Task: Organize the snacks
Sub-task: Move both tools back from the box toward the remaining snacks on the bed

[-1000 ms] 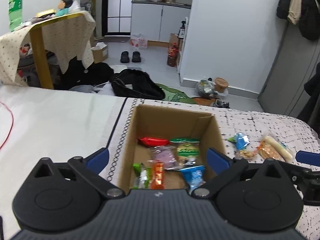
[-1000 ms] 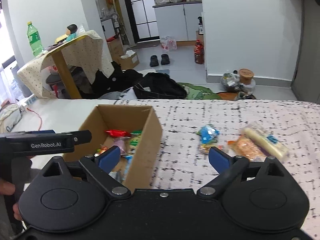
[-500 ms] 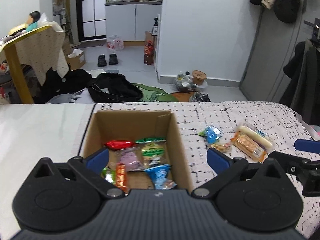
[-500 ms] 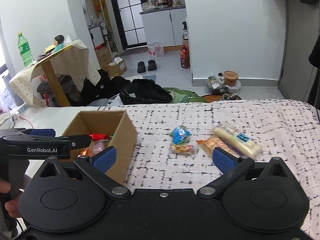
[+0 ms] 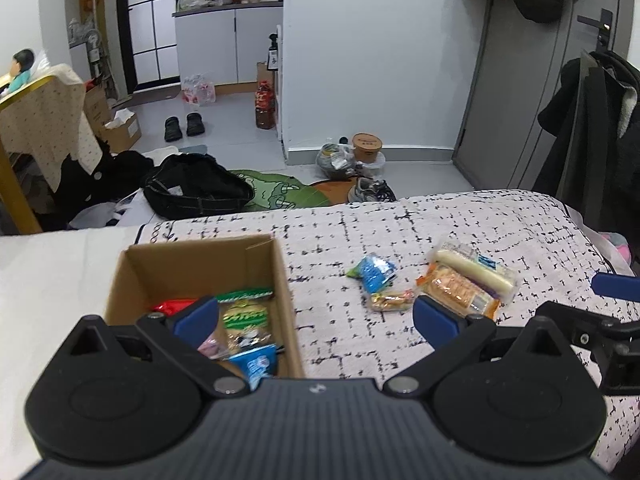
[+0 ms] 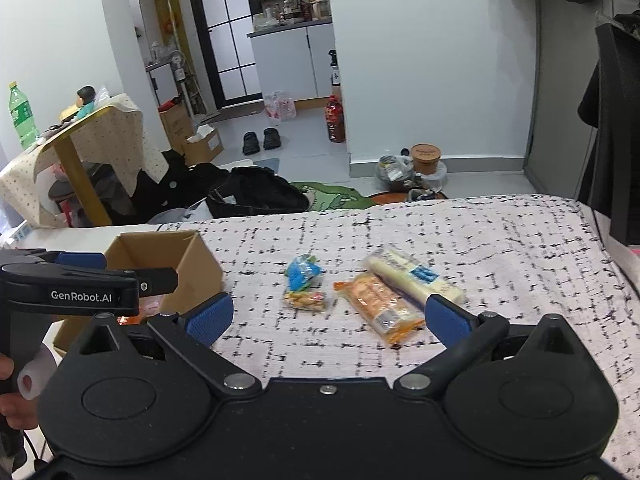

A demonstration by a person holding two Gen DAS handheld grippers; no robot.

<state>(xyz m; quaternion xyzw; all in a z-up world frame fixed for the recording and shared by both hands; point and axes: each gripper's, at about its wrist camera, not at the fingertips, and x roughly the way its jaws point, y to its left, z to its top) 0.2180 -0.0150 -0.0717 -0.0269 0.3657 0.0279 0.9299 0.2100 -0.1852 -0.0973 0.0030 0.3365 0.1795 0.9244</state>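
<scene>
On the bed, the cardboard box (image 5: 256, 264) sits at the left, several wrapped snacks inside it. The left tongs (image 5: 316, 318) hang above its right wall — spread wide, empty. Right of the box lie a blue packet (image 6: 302, 272), a small orange packet (image 6: 306, 300), an orange cracker pack (image 6: 378, 310) and a white roll (image 6: 412, 276) touching it. The right tongs (image 6: 328, 316) hover over these, released.

Both wrist views face forward, sharing the cardboard box (image 5: 200, 276).

Checked bedspread (image 6: 480, 240), cardboard box (image 6: 200, 264), four loose snack packets (image 6: 380, 308) beside it
</scene>
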